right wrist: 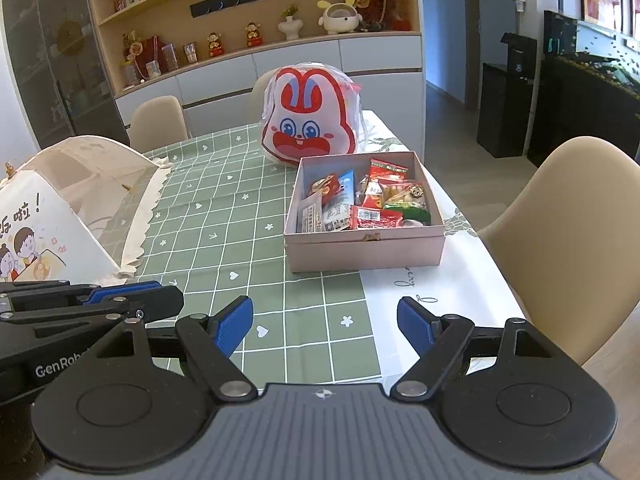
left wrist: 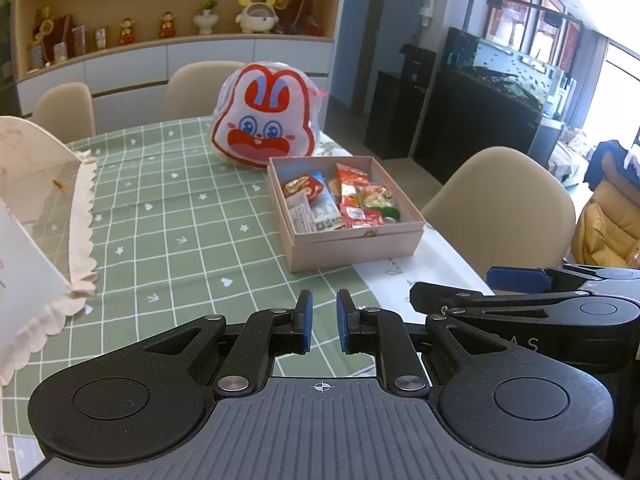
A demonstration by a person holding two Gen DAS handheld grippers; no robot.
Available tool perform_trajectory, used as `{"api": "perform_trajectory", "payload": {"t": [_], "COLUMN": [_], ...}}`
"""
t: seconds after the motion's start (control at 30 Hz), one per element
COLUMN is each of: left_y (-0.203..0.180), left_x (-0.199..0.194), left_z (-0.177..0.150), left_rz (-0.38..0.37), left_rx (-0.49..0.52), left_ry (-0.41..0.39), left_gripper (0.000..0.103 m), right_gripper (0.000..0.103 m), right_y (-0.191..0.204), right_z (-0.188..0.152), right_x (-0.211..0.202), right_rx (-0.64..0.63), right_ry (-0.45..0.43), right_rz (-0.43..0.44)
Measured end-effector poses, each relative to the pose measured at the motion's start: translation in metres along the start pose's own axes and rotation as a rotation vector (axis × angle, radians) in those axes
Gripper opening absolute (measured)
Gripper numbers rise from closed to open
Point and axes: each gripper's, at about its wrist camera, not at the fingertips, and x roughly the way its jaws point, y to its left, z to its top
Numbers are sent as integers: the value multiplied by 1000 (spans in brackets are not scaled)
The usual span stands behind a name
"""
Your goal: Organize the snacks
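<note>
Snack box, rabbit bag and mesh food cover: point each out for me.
Snack box (right wrist: 366, 246): right wrist view, front wall.
Rabbit bag (right wrist: 310, 116): right wrist view, printed face.
Mesh food cover (right wrist: 86, 172): right wrist view, netted dome.

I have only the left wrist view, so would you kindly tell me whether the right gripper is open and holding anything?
Observer: The right gripper is open and empty; only cloth shows between its pads.
Operator: Thank you. What is the white thing at my left edge?
Observer: It is a domed mesh food cover, with cartoon children printed on its near panel.
Operator: Is anything lying between the right gripper and the snack box?
Observer: No, only bare tablecloth lies there, right up to the snack box.
</note>
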Motion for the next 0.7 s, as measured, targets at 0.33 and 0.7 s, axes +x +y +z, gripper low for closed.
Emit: {"api": "perform_trajectory", "payload": {"t": [0.33,0.7], "left_y": [-1,-1], "left_x": [3,7], "left_z": [-1,0], "left_rz": [-10,-18], "left_rx": [7,7], "left_ry": [7,13], "left_gripper": [17,17], "right_gripper": [80,80], "right_y": [-3,-4], "right_z": [-1,-2], "right_x": [0,0], "right_rx": [5,6], "right_ry": [6,8], "right_rz": [-1,-3]}}
